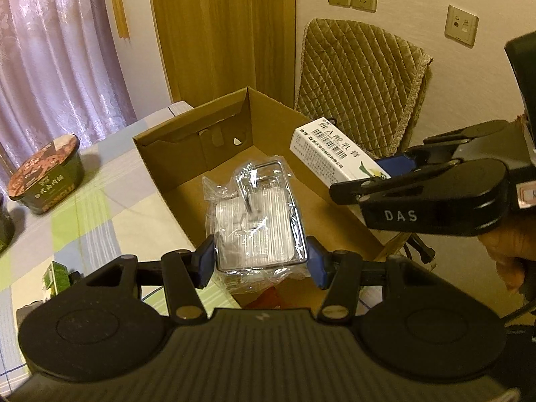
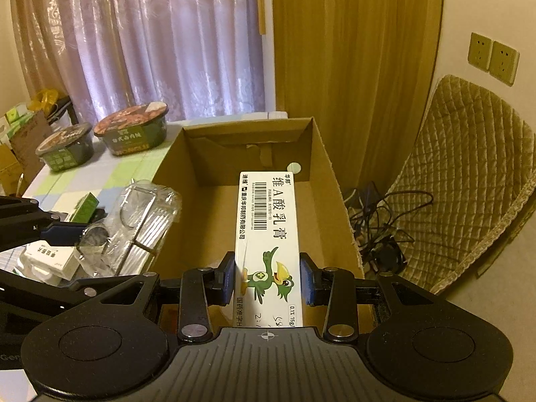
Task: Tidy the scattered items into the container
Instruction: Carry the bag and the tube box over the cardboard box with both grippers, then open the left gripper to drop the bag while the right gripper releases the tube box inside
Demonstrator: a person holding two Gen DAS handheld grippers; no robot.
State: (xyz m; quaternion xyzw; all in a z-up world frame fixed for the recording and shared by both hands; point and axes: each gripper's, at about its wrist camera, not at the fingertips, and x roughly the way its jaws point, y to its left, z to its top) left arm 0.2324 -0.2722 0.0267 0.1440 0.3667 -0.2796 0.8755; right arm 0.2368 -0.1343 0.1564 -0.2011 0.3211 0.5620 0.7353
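An open cardboard box [image 1: 187, 134] [image 2: 321, 154] stands on the checked tablecloth. My left gripper [image 1: 261, 259] is shut on a clear plastic case wrapped in film [image 1: 258, 214] [image 2: 140, 221], held over the box's inside. My right gripper [image 2: 268, 279] [image 1: 378, 174] is shut on a long white ointment carton with a green bird [image 2: 268, 227] [image 1: 331, 149], also held above the box, near its right wall. The two items hang side by side and apart. A red thing [image 1: 268, 296] shows low in the box, mostly hidden.
Two instant noodle bowls [image 2: 134, 130] [image 2: 65, 147] stand on the table left of the box. A small green carton [image 2: 85, 206] and white packs [image 2: 50, 256] lie near the table's front left. A padded chair [image 1: 361, 77] and tangled cables [image 2: 385, 221] are to the right.
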